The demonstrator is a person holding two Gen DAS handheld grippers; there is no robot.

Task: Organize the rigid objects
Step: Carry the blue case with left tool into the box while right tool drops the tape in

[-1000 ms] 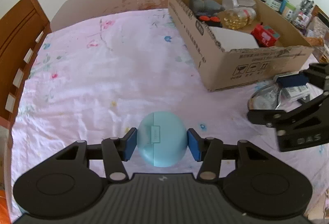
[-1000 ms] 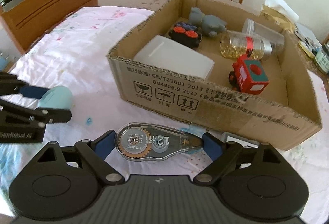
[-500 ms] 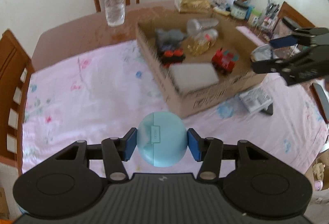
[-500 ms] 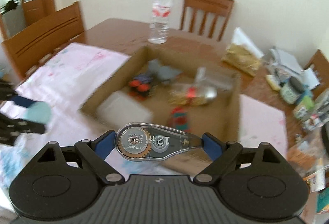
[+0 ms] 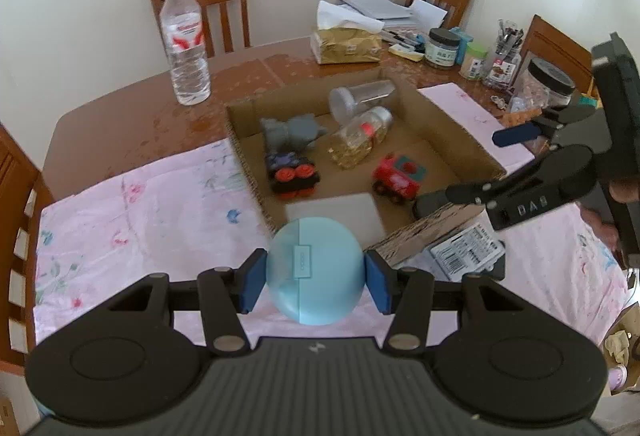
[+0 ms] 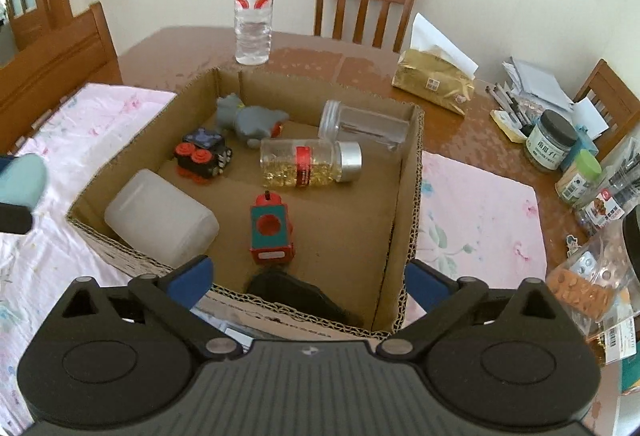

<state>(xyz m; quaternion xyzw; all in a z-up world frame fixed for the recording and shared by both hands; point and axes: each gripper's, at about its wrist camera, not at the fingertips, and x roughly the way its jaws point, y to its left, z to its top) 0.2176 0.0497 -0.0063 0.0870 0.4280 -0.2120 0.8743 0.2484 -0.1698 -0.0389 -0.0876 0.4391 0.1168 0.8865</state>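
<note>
Though cluttered along the far side with jars and papers, mostly bare brown wood on the desk [image 5: 120, 124], near half draped in a pink floral cloth [image 5: 140, 220]. Resting on that cloth, an open cardboard box [image 6: 412, 172]. Behind it, upright on the wood, a water bottle [image 6: 254, 4].

Poised above the box's near wall, the right gripper [image 6: 308, 276]: spread wide, nothing between the blue pads. Lower and to the left, over the cloth just outside the box's near wall, the left gripper [image 5: 316, 272]: clamped from both sides on a round light-blue case [image 5: 316, 268], pads touching its flanks, case clear of the cloth.

Inside the box, from big to small:
- white plastic container [image 6: 160, 224], lying in the near left corner
- pill bottle [image 6: 308, 164] with silver cap, on its side mid-box
- clear jar [image 6: 368, 124], on its side by the far wall
- grey toy animal [image 6: 248, 116], far left
- red toy train [image 6: 272, 232], just beside the container
- black toy with red wheels [image 6: 202, 156], near the left wall
- dark shape [image 6: 296, 296] against the near wall, directly under the right gripper; too blurred to name.

Outside, touching the near wall: flat barcoded packet [image 5: 464, 252].
</note>
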